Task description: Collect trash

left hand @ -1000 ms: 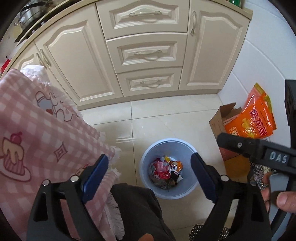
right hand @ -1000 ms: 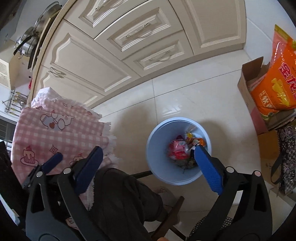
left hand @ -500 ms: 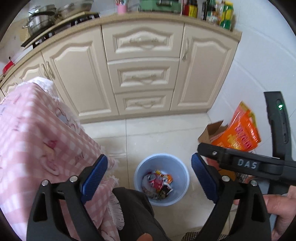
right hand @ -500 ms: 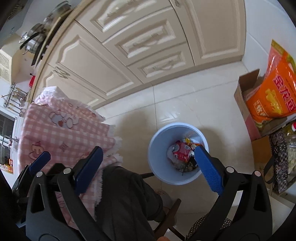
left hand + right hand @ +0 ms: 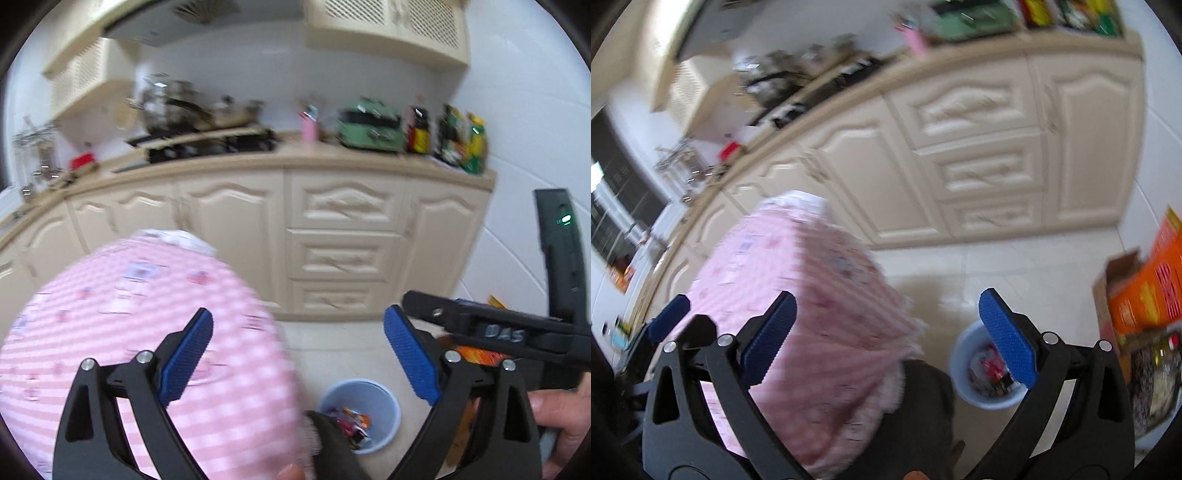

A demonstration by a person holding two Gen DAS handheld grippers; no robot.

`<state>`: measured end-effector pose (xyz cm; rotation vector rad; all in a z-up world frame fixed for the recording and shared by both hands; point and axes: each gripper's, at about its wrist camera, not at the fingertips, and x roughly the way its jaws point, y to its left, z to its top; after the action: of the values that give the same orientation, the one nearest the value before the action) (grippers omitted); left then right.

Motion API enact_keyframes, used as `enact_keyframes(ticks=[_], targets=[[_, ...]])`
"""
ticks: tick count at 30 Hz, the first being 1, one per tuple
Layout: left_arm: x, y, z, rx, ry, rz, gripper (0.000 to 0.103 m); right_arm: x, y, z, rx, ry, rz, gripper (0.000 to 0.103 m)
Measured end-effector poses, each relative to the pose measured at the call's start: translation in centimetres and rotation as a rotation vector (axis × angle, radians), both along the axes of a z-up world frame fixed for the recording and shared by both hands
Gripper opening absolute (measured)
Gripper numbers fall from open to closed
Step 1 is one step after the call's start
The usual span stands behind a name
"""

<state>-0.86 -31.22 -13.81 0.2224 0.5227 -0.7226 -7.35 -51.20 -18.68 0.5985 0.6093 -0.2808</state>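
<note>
Both views are blurred. The left gripper and the right gripper each hold their blue-padded jaws spread wide with nothing between them. The trash, bright wrappers, lies inside a pale blue bin on the tiled floor, just beside the hanging edge of a pink checked tablecloth. Cream cabinets stand behind, and an orange bag sits in a cardboard box to the right.

Glossy floor tiles, pink checked cloth, smooth plastic bin, ribbed blue gripper pads.
</note>
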Motion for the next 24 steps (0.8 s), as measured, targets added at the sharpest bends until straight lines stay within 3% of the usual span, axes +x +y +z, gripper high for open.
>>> enact_keyframes(ticks=[10,24], targets=[[2.4,12.7,6.7,-0.025,-0.112,0.297,0.098,3.8,12.8,8.9,-0.191,-0.141,0.241,0.097],[2.2,26.5,11.1,-0.071,-0.157,0.569,0.099,6.5,24.2,13.6,-0.347,-0.242,0.393,0.097]])
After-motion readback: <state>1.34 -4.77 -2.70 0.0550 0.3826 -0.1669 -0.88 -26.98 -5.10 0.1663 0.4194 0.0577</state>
